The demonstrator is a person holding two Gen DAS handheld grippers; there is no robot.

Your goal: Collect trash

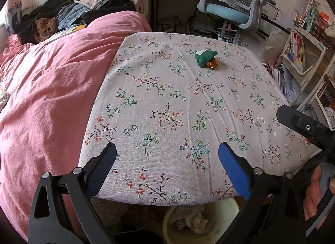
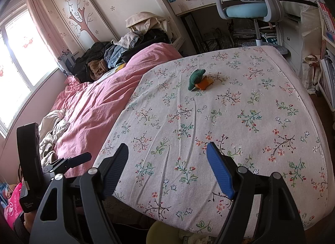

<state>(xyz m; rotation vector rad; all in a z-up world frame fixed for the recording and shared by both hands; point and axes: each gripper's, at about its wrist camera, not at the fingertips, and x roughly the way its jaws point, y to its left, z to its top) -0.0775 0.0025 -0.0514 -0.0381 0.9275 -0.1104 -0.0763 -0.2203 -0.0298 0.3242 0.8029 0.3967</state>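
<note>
Though over bed, both claws (image 1: pixel 167 160) (image 2: pixel 167 164) wide, empty

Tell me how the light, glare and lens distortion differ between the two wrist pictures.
Left wrist view: even, soft light, no glare; the fisheye bows the floral sheet and darkens the corners. Right wrist view: the window is blown out white at left, the pink duvet beside it is brighter, and the bed edge curves strongly. Both are sharp, without motion blur.
</note>
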